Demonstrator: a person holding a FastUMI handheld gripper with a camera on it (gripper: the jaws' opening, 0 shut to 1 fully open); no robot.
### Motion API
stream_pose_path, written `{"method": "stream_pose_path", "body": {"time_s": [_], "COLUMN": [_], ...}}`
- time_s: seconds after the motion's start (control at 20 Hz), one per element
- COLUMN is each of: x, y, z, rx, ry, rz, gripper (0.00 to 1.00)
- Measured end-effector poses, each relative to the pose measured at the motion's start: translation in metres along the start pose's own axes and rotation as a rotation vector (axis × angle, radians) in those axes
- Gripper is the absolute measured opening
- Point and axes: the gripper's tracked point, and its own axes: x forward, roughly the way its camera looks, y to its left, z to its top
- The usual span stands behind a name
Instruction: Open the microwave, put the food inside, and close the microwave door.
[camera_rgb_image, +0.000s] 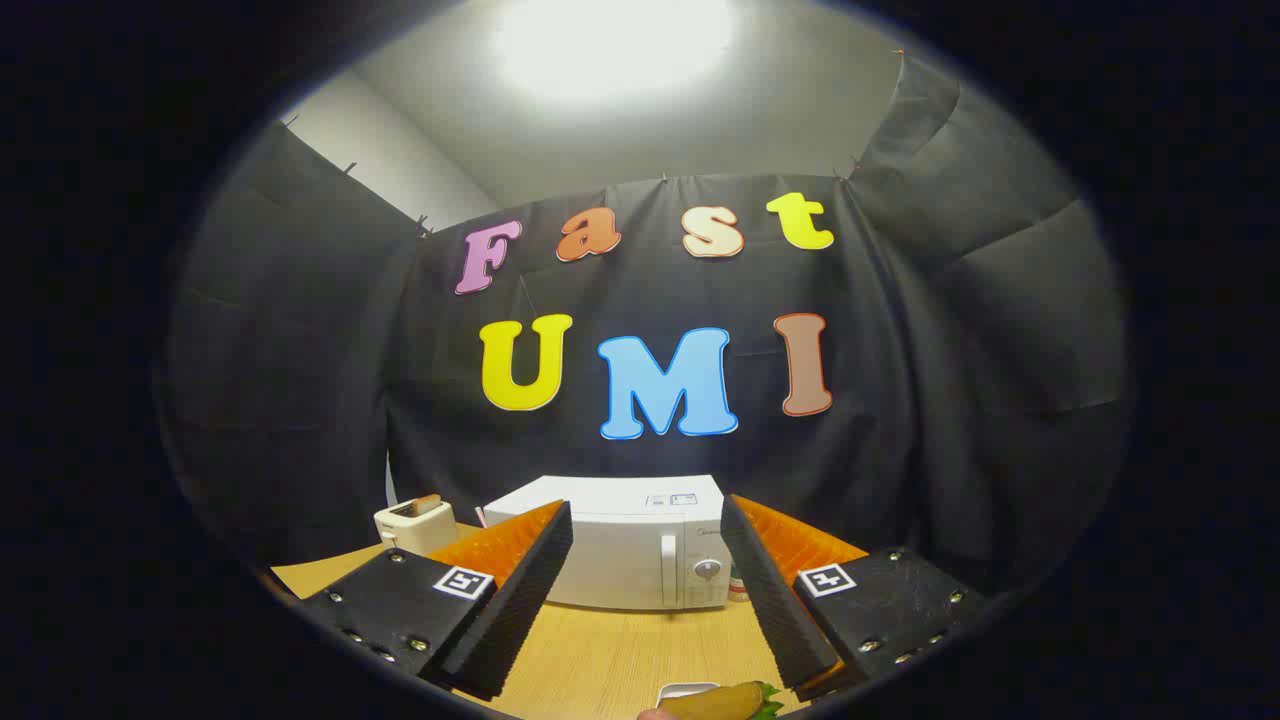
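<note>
A white microwave stands at the back of the wooden table, beyond my fingers, with its door shut and a round dial on its right side. My gripper is open, its two fingers spread wide with nothing between them, well short of the microwave. The food, a sandwich-like roll with green leaves on a small white plate, lies close below the fingers at the near edge of the table.
A small white toaster with a slice of bread sticking up stands left of the microwave. A small red-and-white item peeks out just right of the microwave. Black cloth walls surround the table on three sides.
</note>
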Motion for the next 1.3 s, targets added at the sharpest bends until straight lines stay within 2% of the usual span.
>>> {"method": "stream_pose_path", "body": {"time_s": [0.45, 0.6, 0.9, 1.3], "x": [0.006, 0.031, 0.051, 0.128], "y": [0.002, -0.002, -0.007, -0.028], "z": [-0.006, -0.008, -0.014, -0.039], "rx": [0.017, 0.018, 0.013, 0.004], "ry": [0.028, 0.036, 0.043, 0.071], "rz": [0.008, 0.006, 0.02, 0.023], "gripper": [0.95, 0.95, 0.95, 0.95]}}
